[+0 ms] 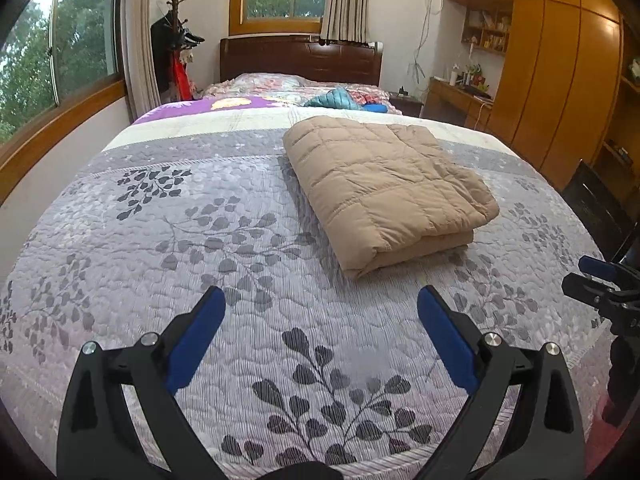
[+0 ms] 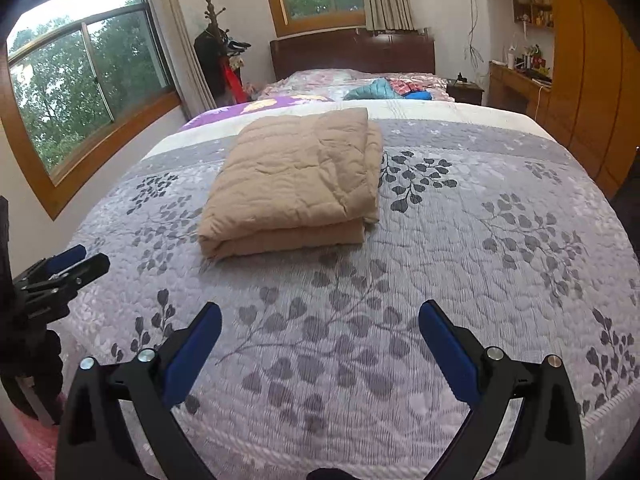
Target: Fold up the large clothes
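A tan quilted garment (image 1: 386,188) lies folded into a thick rectangle on the grey leaf-patterned bedspread (image 1: 200,240). It also shows in the right wrist view (image 2: 294,184), ahead and left of centre. My left gripper (image 1: 322,300) is open and empty above the bedspread, short of the garment's near edge. My right gripper (image 2: 320,314) is open and empty, also short of the garment. Each gripper shows at the edge of the other's view: the right gripper (image 1: 600,280) and the left gripper (image 2: 64,268).
A teal jacket (image 1: 332,99) and other coloured clothes lie near the pillows by the dark headboard (image 1: 300,58). A coat stand (image 1: 176,40) is at the back left. Wooden wardrobes (image 1: 560,80) and a desk line the right wall.
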`<state>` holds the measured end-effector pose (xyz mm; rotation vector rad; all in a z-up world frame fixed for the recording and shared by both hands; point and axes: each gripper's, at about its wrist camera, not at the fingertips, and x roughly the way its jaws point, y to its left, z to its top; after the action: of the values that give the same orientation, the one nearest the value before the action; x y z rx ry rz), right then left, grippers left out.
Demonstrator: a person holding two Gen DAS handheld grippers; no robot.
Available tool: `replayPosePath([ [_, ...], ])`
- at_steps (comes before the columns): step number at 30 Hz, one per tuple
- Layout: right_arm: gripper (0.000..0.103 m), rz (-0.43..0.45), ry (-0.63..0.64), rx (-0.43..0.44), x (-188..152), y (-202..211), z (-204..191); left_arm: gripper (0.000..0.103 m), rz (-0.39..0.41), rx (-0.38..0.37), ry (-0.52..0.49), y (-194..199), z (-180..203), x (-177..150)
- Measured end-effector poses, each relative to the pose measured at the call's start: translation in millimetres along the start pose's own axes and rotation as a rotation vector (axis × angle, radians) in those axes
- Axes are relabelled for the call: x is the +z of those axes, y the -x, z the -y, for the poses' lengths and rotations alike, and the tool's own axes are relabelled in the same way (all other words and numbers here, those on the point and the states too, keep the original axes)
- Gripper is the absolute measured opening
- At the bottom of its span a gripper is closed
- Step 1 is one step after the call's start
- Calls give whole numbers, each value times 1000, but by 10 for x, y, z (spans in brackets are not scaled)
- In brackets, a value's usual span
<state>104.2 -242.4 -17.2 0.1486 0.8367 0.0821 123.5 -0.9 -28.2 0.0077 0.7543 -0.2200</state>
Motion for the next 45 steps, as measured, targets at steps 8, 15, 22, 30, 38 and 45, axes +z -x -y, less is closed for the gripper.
replayPosePath([
  [8,99,10,5,6,-108,112,-91,97,21,5,-8,196,41,-106],
  [15,99,14,5,13,-147,144,-116,97,26,12,-7,274,61,-157],
  [22,99,15,8,7,-161,149,-130,97,22,9,-9,302,78,-180],
  [30,99,15,9,6,-164,151,-133,97,20,10,-12,307,81,-184],
  [38,99,8,14,10,-161,130,-124,97,15,6,-15,294,68,-178],
  [45,99,5,18,9,-158,116,-130,97,11,0,-15,273,50,-178],
])
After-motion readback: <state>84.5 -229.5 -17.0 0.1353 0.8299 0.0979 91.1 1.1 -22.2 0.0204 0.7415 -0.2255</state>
